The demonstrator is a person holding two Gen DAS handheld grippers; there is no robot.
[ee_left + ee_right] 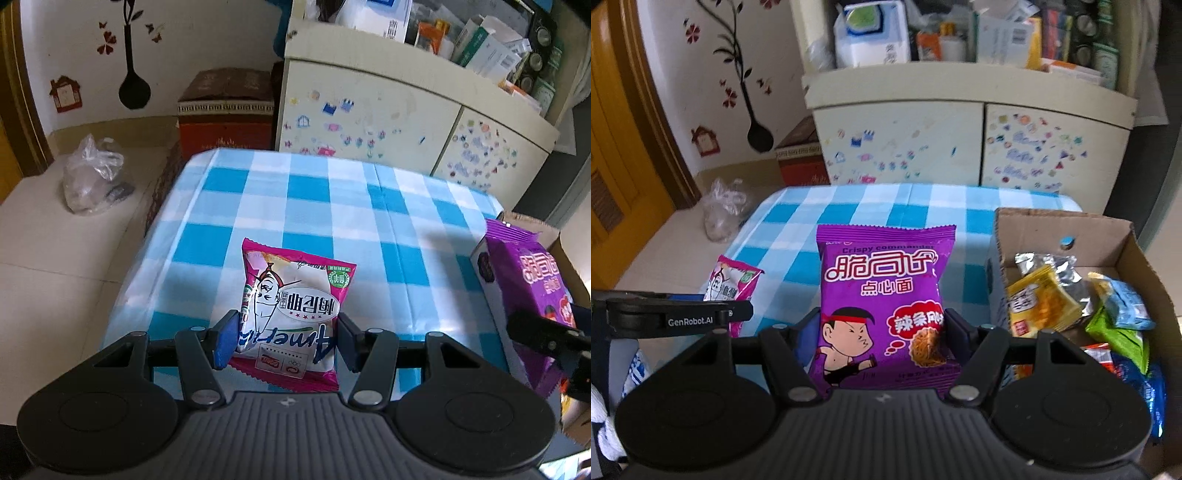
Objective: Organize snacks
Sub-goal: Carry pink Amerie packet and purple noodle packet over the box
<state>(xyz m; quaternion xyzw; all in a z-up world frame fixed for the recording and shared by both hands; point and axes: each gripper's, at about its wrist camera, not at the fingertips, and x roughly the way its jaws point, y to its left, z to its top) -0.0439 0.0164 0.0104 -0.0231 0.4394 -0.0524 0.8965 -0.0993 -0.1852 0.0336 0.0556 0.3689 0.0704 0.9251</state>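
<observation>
Two packets are in hand, one per gripper. We hold the right gripper (881,328) clamped on the purple packet (886,295), pads pressing its lower sides, long axis upright and pointing away from us. We hold the left gripper (282,338) clamped the same way on the pink packet (291,310), above the near edge of the checked tabletop (314,206).

Beyond and to the right of the purple packet stands the cardboard box (1067,225), open-topped, at the right edge of the tabletop, with several snack packets (1041,299) already inside. We judge the box to be the destination. It lies just beside the right gripper and well apart from the left, so the right hand is nearer; the coming move is a rightward carry over the box wall.
</observation>
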